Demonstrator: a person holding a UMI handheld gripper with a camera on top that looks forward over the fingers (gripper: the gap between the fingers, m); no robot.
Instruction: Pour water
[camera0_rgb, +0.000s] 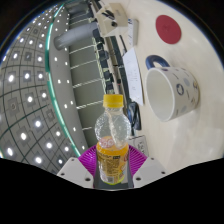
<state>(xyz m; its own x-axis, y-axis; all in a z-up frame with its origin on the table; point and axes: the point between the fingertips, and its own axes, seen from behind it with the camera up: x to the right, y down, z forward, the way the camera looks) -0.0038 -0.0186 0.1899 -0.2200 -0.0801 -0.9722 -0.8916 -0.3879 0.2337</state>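
Note:
My gripper (111, 166) is shut on a clear plastic bottle (112, 135) with a yellow label and no cap that I can see. The purple pads (88, 158) press on its two sides. The view is rolled sideways, so the bottle is held tilted off upright. A white mug (171, 92) with a dark mark on its side stands on the table just beyond and to the right of the bottle's mouth. Its open mouth faces the bottle. I see no water stream between them.
A red round disc (170, 30) lies on the pale table (200, 55) beyond the mug. Papers and a white box (118, 18) lie farther back. A ceiling with many small lights (30, 100) fills the left side.

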